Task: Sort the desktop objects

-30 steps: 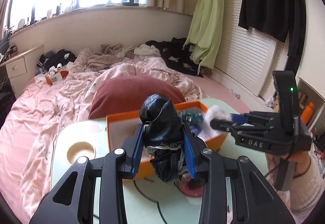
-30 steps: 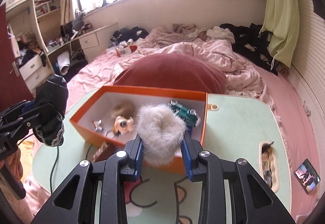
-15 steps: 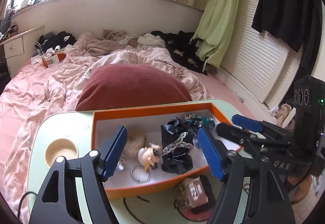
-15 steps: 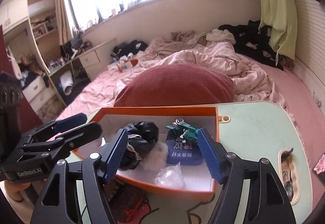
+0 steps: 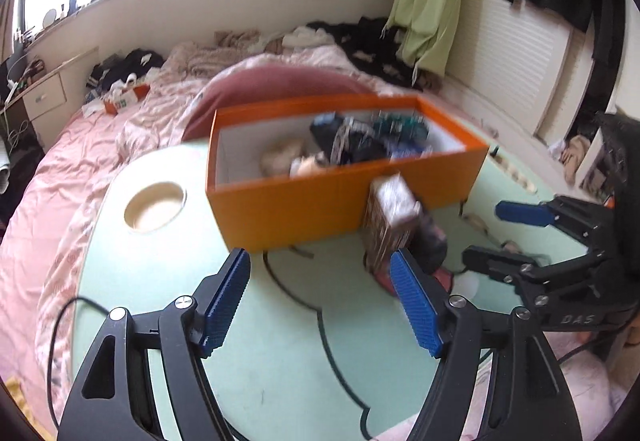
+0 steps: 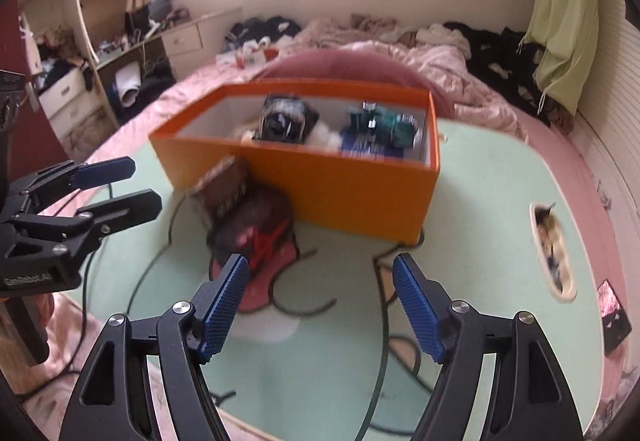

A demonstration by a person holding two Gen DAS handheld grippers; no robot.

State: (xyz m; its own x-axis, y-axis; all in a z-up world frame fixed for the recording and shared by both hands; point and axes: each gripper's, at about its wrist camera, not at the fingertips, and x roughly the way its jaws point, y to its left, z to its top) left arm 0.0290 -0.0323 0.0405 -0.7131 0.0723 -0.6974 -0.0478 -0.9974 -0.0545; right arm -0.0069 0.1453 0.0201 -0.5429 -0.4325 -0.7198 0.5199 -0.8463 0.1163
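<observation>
An orange box point(image 5: 344, 197) point(image 6: 344, 189) stands on the pale green table and holds a black lace bundle point(image 5: 348, 145) point(image 6: 284, 121), a teal item point(image 6: 384, 123), a blue card and fluffy things. A small brown patterned box point(image 5: 390, 221) point(image 6: 224, 189) and a dark pouch with red marks point(image 6: 260, 233) lie in front of it. My left gripper point(image 5: 320, 301) is open and empty, low over the table, short of the brown box. My right gripper point(image 6: 320, 301) is open and empty, just short of the pouch.
A round cup recess point(image 5: 154, 203) sits in the table's left corner and an oval slot point(image 6: 552, 245) on its right side. A black cable point(image 6: 86, 281) trails over the left edge. A pink bed with a red pillow point(image 5: 276, 85) lies behind.
Both grippers let go of their items into the orange box, opened, then drew back and down toward the table's front. The black bundle and white fluff now lie in the box.
</observation>
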